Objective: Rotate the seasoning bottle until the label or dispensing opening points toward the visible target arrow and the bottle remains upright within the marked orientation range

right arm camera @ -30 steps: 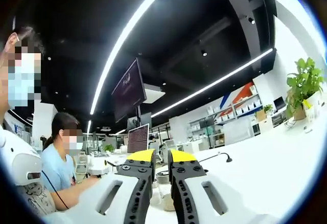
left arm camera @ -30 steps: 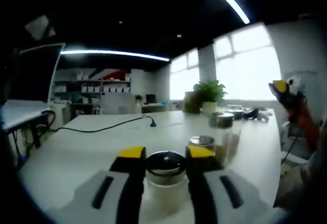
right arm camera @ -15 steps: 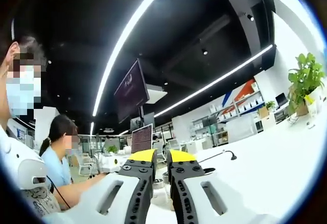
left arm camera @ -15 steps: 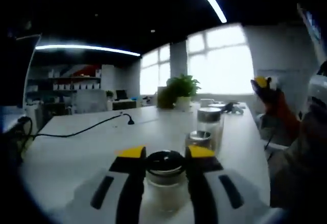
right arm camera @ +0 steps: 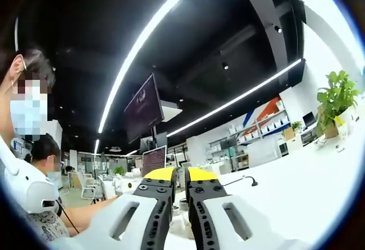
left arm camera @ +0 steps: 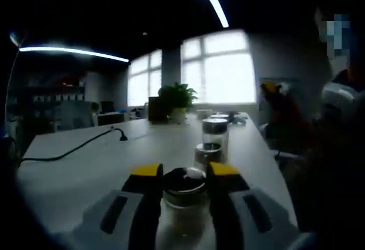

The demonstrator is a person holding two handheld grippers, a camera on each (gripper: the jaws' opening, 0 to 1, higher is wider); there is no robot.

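Note:
In the left gripper view, my left gripper (left arm camera: pixel 184 171) is shut on a small glass seasoning bottle (left arm camera: pixel 183 200) with a black lid; the yellow-tipped jaws press its two sides. It stands upright at the near end of the white table (left arm camera: pixel 114 164). I cannot make out a label or an arrow. My right gripper (right arm camera: pixel 180 174) is raised in the air, its yellow-tipped jaws almost touching with nothing between them. That same gripper appears at the right of the left gripper view as a yellow tip (left arm camera: pixel 269 87) held up by a person.
Beyond the held bottle stand a short jar (left arm camera: pixel 207 153) and a taller silver-lidded jar (left arm camera: pixel 215 131). A potted plant (left arm camera: pixel 176 99) sits at the far end, and a black cable (left arm camera: pixel 68 152) crosses the left side. People sit at the left of the right gripper view (right arm camera: pixel 40 164).
The left gripper view has swung, so plant, jars and window slid left in the picture; the bottle stays between the jaws. The right gripper view tilted only slightly.

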